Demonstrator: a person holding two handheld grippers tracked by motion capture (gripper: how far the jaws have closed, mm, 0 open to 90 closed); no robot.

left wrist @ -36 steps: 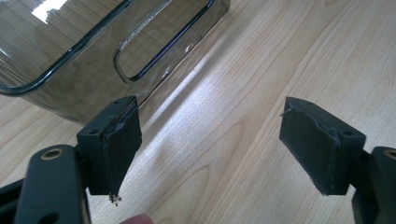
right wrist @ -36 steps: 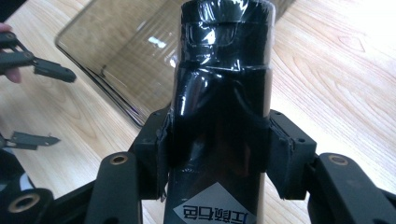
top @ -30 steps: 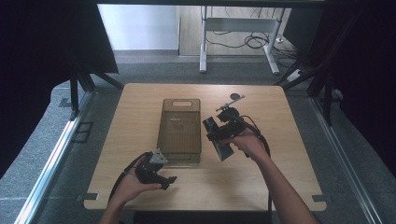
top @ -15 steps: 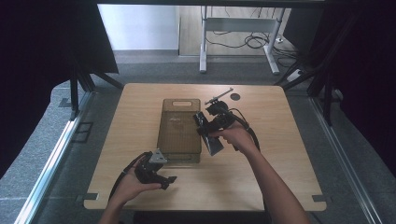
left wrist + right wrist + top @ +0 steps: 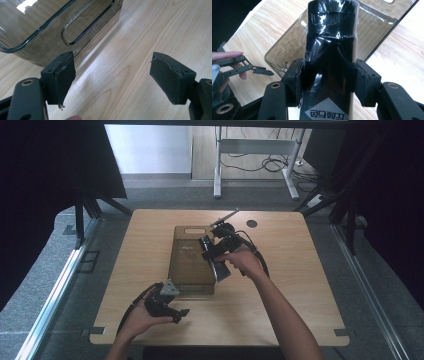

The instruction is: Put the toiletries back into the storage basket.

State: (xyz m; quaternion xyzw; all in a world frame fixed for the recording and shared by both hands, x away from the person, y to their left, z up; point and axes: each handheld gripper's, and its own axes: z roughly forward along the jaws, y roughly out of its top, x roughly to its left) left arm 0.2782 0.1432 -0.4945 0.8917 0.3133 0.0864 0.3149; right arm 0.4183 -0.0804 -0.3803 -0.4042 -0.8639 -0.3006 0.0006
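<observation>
A smoky see-through bin point(image 5: 187, 265) stands open in the middle of the wooden table point(image 5: 300, 285). Over its right rim my right gripper point(image 5: 213, 255) is shut on a black bottle point(image 5: 218, 268) wrapped in glossy film with a white label. In the right gripper view the pads point(image 5: 362, 82) clamp the bottle point(image 5: 330, 47) at its middle, and the bin point(image 5: 377, 27) lies beyond. My left gripper point(image 5: 179, 313) rests at the table's front left, open with nothing between its fingers. In the left gripper view its jaws point(image 5: 112, 75) stand wide over bare wood, next to the bin's handled end point(image 5: 50, 35).
A small black round cap point(image 5: 251, 224) sits in the tabletop at the back right. Behind the table a desk frame point(image 5: 218, 165) and loose cables point(image 5: 270, 165) lie on the floor. Dark curtains point(image 5: 395, 195) hang at both sides.
My right hand has carried the bottle leftward from the table's right part to the bin's right rim. The left hand has stayed put.
</observation>
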